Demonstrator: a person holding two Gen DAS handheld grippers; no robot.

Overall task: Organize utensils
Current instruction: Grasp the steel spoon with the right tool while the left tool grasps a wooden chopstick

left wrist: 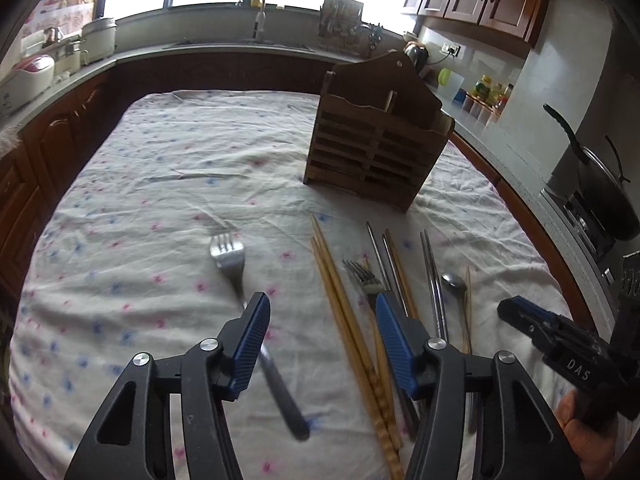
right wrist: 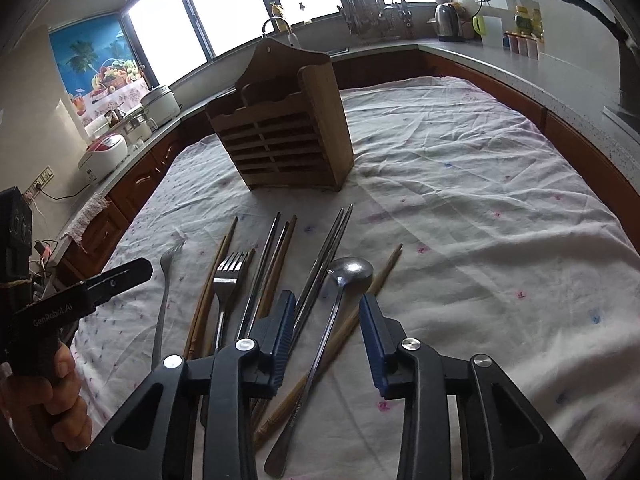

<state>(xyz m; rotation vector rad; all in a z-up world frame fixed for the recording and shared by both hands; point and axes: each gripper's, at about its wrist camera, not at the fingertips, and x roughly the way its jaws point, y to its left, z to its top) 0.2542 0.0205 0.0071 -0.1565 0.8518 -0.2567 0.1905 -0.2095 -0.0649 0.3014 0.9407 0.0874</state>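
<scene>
Kitchen: counters run round three sides under bright windows, with dark wood cabinets and a kettle [right wrist: 447, 20] on the far counter.
Table: a wrinkled white cloth [left wrist: 168, 168] with small pink and blue flowers covers it.
Wooden holder [left wrist: 374, 148]: stands upright on the cloth, well ahead of both sets of jaws; its slatted front faces them.
Left gripper [left wrist: 322, 344]: jaws part-way apart, nothing pressed between the blue pads.
Lone fork [left wrist: 228, 256]: lies on the cloth with tines pointing away; its handle passes just under the left-hand finger and runs back between the jaws.
Wooden chopsticks [left wrist: 340, 300]: a pair lies between the left gripper's jaws, nearer its right-hand finger, tips pointing toward the holder.
Second fork [left wrist: 366, 276]: just ahead of the left gripper's right-hand finger.
Right gripper [right wrist: 327, 328]: jaws narrowed but apart, pads touching nothing that I can tell.
Spoon [right wrist: 348, 272]: bowl just ahead of the right gripper's gap, handle running back between the jaws, crossing a wooden chopstick [right wrist: 384, 272].
Metal chopsticks [right wrist: 328, 248]: ahead of the right gripper's left-hand finger, angled toward the holder.
Hand [right wrist: 60, 400]: grips the left gripper's handle, seen far left of the right jaws.
</scene>
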